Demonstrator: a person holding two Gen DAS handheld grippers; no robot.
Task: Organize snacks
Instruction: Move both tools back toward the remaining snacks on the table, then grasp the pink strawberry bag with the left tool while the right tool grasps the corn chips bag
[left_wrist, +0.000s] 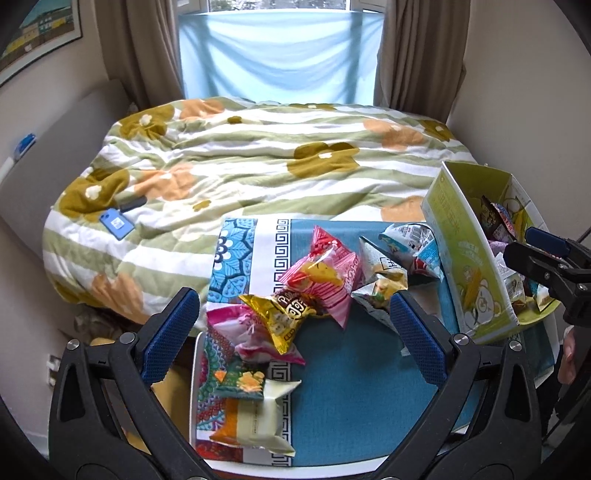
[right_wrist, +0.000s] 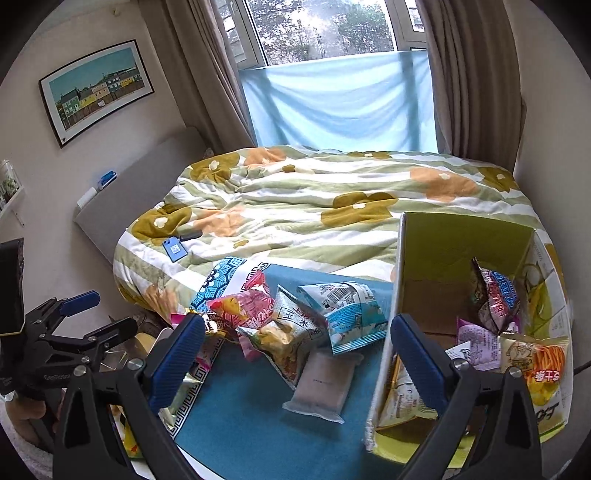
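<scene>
Tools both released, nothing between the fingers. Left tool (left_wrist: 293, 321) spread wide, hanging over gold snack bag (left_wrist: 284, 317) and red-pink bag (left_wrist: 325, 275) in the loose pile on the blue cloth (left_wrist: 354, 387) covering the bench. Near edge of cloth: cream packet (left_wrist: 266, 417) with small green packet (left_wrist: 242, 382) lying on top. Right tool (right_wrist: 297, 350) also spread, straddling the near wall of the green carton (right_wrist: 461, 236); right finger inside the carton, left finger over the cloth. Pale flat packet (right_wrist: 323, 384) and light-blue bag (right_wrist: 351, 317) just left of carton wall. Carton already holding several bags, orange noodle-print bag (right_wrist: 535, 362) at front. Beyond the bench: bed with floral duvet (right_wrist: 332, 206), blue phone (right_wrist: 174, 251) lying on it.
</scene>
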